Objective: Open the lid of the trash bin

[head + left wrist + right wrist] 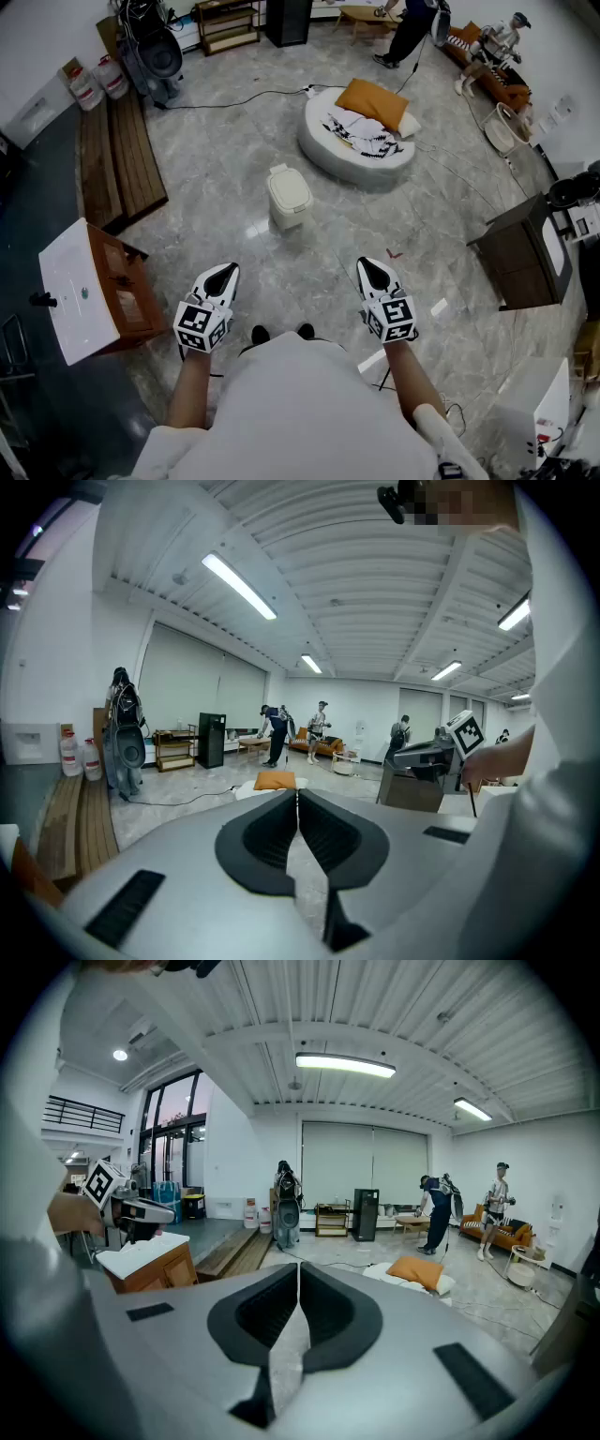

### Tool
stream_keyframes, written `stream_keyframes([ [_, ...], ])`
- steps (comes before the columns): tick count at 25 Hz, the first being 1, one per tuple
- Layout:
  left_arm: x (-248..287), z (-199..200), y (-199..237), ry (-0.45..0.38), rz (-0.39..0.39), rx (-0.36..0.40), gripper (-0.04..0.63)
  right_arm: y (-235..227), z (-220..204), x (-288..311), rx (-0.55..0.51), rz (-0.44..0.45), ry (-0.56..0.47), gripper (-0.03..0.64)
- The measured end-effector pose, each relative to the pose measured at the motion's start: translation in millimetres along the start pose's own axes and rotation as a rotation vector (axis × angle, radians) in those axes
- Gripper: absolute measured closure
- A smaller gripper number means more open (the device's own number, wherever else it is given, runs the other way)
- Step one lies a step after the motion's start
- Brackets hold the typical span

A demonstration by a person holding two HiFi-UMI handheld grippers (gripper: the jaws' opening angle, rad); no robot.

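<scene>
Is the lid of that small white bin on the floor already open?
No, in the head view the lid lies flat and closed on top of the white trash bin.

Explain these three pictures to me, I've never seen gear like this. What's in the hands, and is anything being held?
There is no robot: a person stands holding a tool in each hand, the left hand-held gripper and the right hand-held gripper. The marker cubes are part of them. The downward picture comes from a camera on the person's head. The other two come from cameras riding on each tool, looking along its two jaws. Both pairs of jaws are together with nothing between them, so nothing is held. On the floor ahead stands a white trash bin, its lid down. Beyond it lies a round cushion with an orange pillow.
</scene>
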State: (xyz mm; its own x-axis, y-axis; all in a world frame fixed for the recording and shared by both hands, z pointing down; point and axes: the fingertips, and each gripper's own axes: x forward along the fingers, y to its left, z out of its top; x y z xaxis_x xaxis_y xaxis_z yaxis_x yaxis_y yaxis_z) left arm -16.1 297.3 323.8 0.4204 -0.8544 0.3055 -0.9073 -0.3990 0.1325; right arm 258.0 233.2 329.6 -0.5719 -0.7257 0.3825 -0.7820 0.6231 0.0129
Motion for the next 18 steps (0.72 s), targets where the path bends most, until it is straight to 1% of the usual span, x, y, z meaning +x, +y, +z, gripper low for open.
stream_keyframes([
  [10,-4,-1,4,0.001,-0.009,0.002,0.574,7,4,1,-0.004,-0.007,-0.003,0.583],
  [18,-9,-5,10,0.005,-0.027,0.001,0.574,16,5,6,0.016,-0.008,0.007,0.583],
])
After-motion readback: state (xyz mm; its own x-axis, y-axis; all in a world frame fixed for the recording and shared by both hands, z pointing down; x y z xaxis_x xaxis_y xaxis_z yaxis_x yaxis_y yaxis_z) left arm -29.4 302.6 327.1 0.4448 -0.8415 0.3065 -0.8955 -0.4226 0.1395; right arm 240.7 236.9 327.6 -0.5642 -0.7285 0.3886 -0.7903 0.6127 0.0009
